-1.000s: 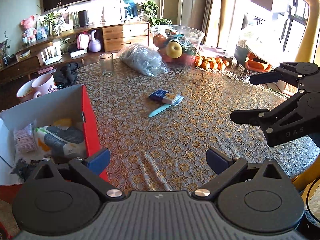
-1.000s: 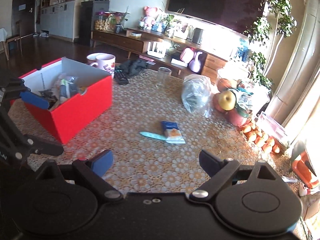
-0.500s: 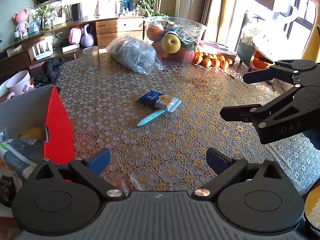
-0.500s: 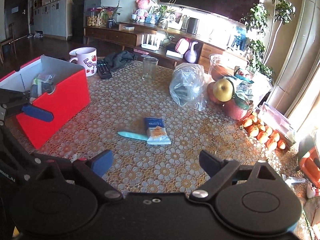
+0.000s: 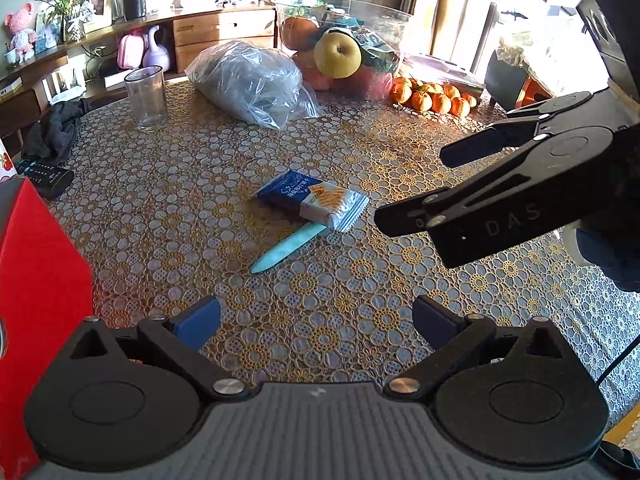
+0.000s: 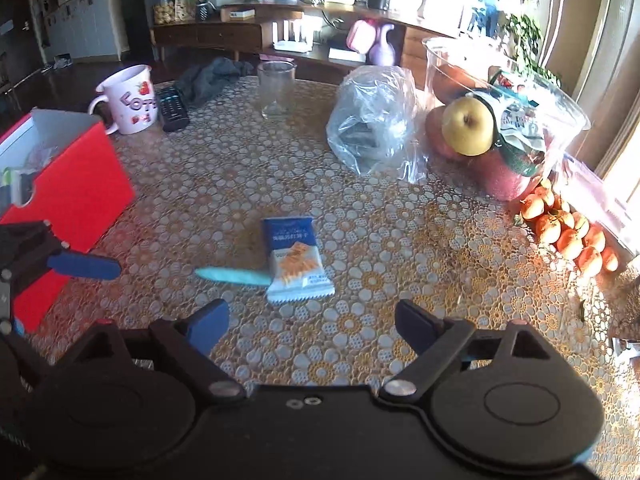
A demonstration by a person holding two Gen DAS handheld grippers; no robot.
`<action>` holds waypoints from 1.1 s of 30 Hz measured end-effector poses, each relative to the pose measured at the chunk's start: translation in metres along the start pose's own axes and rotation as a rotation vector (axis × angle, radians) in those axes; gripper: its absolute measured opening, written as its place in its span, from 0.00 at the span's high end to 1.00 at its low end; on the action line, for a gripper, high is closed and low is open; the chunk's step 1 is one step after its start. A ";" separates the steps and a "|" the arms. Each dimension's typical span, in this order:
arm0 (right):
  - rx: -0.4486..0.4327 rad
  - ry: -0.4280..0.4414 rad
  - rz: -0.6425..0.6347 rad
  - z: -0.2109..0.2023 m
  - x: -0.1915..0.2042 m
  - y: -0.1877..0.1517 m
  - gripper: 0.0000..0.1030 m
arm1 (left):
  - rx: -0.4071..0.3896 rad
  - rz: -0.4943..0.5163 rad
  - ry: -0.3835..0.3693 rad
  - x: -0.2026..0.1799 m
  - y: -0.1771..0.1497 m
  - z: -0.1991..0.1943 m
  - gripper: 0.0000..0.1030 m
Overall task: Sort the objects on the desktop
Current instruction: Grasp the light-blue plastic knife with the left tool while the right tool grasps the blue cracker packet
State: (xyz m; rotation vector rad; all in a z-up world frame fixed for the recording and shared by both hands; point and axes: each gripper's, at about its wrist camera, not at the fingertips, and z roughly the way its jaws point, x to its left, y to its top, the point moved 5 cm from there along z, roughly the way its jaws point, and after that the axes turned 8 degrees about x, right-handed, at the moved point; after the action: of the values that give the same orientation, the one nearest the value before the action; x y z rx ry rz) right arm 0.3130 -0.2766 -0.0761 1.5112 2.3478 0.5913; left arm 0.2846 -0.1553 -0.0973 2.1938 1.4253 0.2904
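A blue and white snack packet (image 5: 312,200) (image 6: 296,260) lies flat on the patterned table, its end overlapping a teal knife-like piece (image 5: 286,246) (image 6: 234,275). At the left stands a red box (image 5: 36,280) (image 6: 76,196) with packets inside. My left gripper (image 5: 316,320) is open and empty, short of the teal piece. My right gripper (image 6: 312,320) hovers just before the packet. Its jaws are wide but closing, with nothing between them. It also shows from the side in the left wrist view (image 5: 418,188), right of the packet.
An empty glass (image 5: 146,98), a clear plastic bag (image 5: 252,80), a fruit bowl (image 5: 344,40) and several tangerines (image 5: 432,98) line the far side. A mug (image 6: 128,100), a remote (image 6: 172,108) and a dark cloth (image 6: 208,78) sit at the far left.
Both grippers have come forward and lower toward the packet and teal piece, which look larger. The red box has slid to the left edge of both views.
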 end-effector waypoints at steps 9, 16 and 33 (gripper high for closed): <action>0.031 0.027 -0.027 0.030 0.002 0.033 0.12 | 0.046 -0.024 -0.009 0.008 0.022 0.029 0.00; 0.040 0.047 -0.009 0.048 0.000 0.044 0.18 | 0.022 -0.004 0.019 0.011 0.028 0.042 0.01; 0.076 0.045 0.004 0.078 -0.003 0.042 0.33 | -0.003 0.035 0.078 0.012 0.030 0.066 0.30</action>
State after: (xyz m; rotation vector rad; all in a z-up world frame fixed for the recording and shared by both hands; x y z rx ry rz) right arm 0.3822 -0.2499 -0.1239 1.5506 2.4273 0.5492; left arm 0.3426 -0.1737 -0.1392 2.2289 1.4275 0.3946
